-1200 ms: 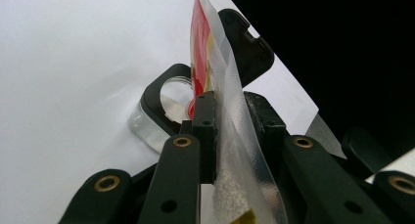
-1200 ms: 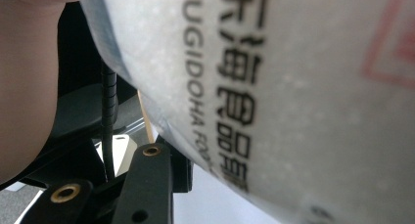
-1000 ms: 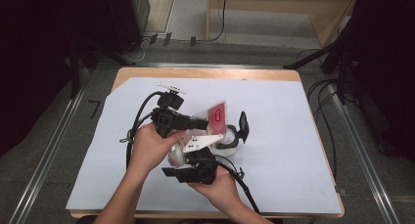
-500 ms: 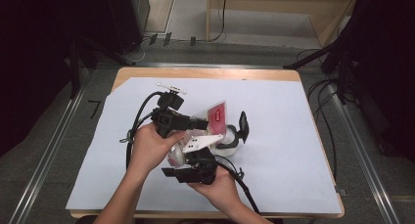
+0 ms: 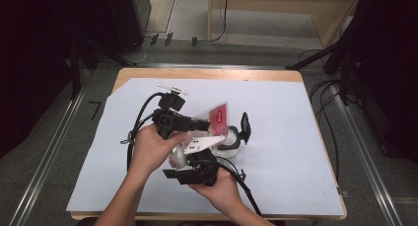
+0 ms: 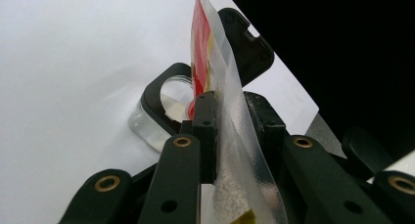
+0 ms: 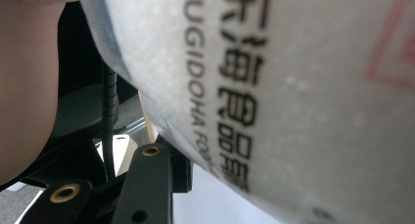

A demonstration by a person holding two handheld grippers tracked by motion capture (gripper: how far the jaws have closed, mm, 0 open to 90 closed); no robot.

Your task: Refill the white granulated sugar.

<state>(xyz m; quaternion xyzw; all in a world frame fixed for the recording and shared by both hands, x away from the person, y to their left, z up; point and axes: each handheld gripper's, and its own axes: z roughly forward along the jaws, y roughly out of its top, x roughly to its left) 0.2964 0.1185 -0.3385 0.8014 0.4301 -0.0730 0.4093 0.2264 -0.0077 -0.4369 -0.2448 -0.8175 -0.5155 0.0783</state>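
The snack bag (image 5: 217,118) sits near the middle of the table (image 5: 296,137), just at 9 o'clock of a clear box with a black lid (image 5: 235,137). It looks light, soft and slippery, so its flat sealed edge is the best place to pinch. The left gripper (image 6: 230,136) is clenched on that edge. The right gripper (image 5: 194,159) is pressed close to the bag; I cannot tell if it grips. Its view shows printed letters.

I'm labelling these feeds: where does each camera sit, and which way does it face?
High view: above the person's side, looking forward and down on the table; forearms, hands and both claws show.
Left gripper view: rides the left claw, looking along its jaws shut on the pouch.
Right gripper view: rides the right claw, close against the pouch's printed face.
Shared: the pouch appears in all three views.
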